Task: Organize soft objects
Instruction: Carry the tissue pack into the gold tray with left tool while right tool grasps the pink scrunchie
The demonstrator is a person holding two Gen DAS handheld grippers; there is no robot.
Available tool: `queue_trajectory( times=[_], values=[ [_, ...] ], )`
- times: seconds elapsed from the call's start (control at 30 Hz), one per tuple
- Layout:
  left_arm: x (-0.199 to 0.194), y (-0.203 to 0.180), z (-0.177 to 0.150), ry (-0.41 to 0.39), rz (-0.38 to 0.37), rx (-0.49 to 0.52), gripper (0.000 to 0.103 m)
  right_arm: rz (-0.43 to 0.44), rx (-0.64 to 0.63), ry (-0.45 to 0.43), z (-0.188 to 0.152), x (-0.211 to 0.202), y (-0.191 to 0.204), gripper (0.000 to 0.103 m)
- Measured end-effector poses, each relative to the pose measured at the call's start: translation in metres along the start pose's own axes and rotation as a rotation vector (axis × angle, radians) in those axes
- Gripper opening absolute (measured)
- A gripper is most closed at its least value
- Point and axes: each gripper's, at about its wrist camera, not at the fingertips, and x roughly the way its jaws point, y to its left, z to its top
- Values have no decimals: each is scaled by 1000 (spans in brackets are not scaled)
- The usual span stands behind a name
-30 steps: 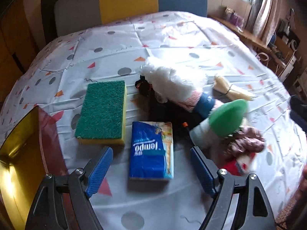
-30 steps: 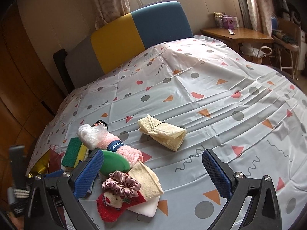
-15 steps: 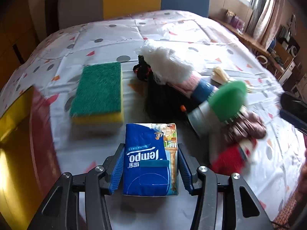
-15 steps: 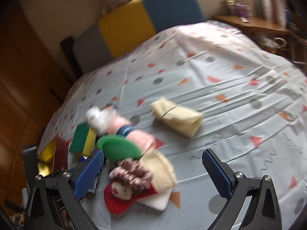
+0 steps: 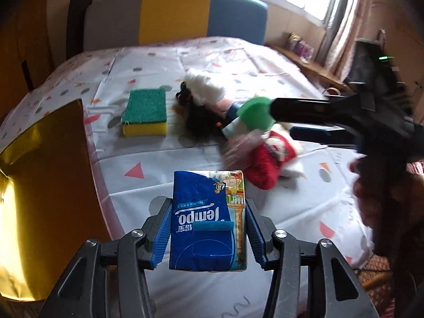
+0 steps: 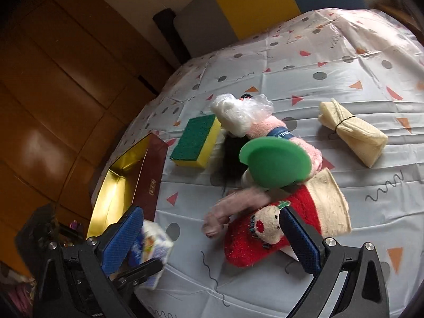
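Observation:
My left gripper (image 5: 208, 234) is shut on a blue Tempo tissue pack (image 5: 209, 220) and holds it above the bed, beside the gold box (image 5: 39, 198). The pack also shows in the right wrist view (image 6: 152, 249). My right gripper (image 6: 212, 235) is open above a red sock (image 6: 254, 241) and a blurred pink scrunchie (image 6: 235, 206). A green-and-yellow sponge (image 6: 197, 140), a green disc (image 6: 275, 161), a pink towel roll (image 6: 275, 129), a plastic bag (image 6: 238, 111) and a beige rolled cloth (image 6: 352, 132) lie on the patterned sheet (image 6: 344, 61).
The open gold-lined box (image 6: 119, 182) sits at the sheet's left edge. A yellow, blue and grey headboard (image 5: 175, 13) stands behind. Wooden wardrobe panels (image 6: 53, 79) are at the left. A wooden side table (image 5: 312, 66) is by the window.
My left gripper closed on the tissue pack and lifted it off the sheet. My right gripper swung left and down over the sock and scrunchie, staying open.

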Motion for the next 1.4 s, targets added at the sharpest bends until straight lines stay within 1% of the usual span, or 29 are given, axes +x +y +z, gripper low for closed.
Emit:
queue_trajectory(
  times=[0.07, 0.13, 0.2, 0.23, 0.27, 0.3, 0.33, 0.37, 0.4, 0.47, 0.53, 0.63, 0.73, 0.8, 0.83, 0.9, 0.93, 0.97, 1.0, 1.13, 1.23, 1.33, 1.4],
  values=[
    [-10, 0, -3, -17, -3, 4, 52, -70, 37, -20, 0, -3, -11, 103],
    [-20, 6, -8, -27, -14, -17, 52, -138, 62, -12, 1, -3, -19, 103],
    [-30, 12, -13, -43, -10, -29, 52, -162, 64, -1, -2, -1, -19, 102],
    [-36, 17, -15, -53, -7, -37, 52, -175, 43, 1, -3, 0, -16, 101],
    [-42, 21, -17, -59, -6, -49, 52, -197, 9, 3, -4, 2, -10, 95],
    [-49, 25, -18, -69, -7, -60, 52, -215, -23, 7, -4, 5, -5, 84],
    [-56, 28, -20, -81, -2, -65, 52, -228, -54, 14, -5, 10, 2, 78],
    [-61, 32, -22, -93, 5, -71, 52, -237, -85, 24, -7, 14, 10, 69],
    [-66, 37, -23, -103, 11, -82, 52, -238, -117, 33, -8, 17, 18, 67],
    [-74, 48, -24, -118, 20, -105, 52, -226, -176, 56, -10, 27, 36, 66],
    [-80, 60, -26, -128, 40, -131, 52, -215, -209, 96, -11, 42, 50, 66],
    [-85, 80, -30, -136, 60, -179, 52, -214, -194, 144, -13, 69, 61, 66],
    [-90, 104, -34, -141, 82, -224, 52, -302, -181, 190, -14, 97, 65, 66],
    [-91, 123, -36, -135, 95, -267, 52, -331, -133, 215, -12, 111, 58, 66],
    [-90, 135, -35, -129, 105, -295, 52, -336, -117, 218, -12, 115, 55, 66],
    [-88, 157, -34, -120, 130, -346, 52, -360, -127, 193, -10, 117, 56, 65],
    [-85, 170, -33, -108, 145, -373, 52, -380, -132, 193, -9, 120, 56, 61],
    [-82, 182, -31, -100, 149, -405, 52, -418, -156, 188, -9, 121, 59, 40],
    [-79, 192, -30, -96, 143, -433, 52, -450, -184, 185, -10, 123, 62, 27],
    [-61, 221, -14, -75, 140, -494, 52, -443, -226, 193, -13, 122, 63, 26],
    [-44, 229, 3, -60, 119, -500, 52, -413, -221, 211, -10, 120, 60, 27],
    [-24, 235, 21, -44, 103, -516, 52, -406, -248, 227, -8, 122, 61, 27],
    [-12, 237, 34, -30, 109, -540, 52, -406, -271, 227, -10, 120, 62, 27]
  ],
)
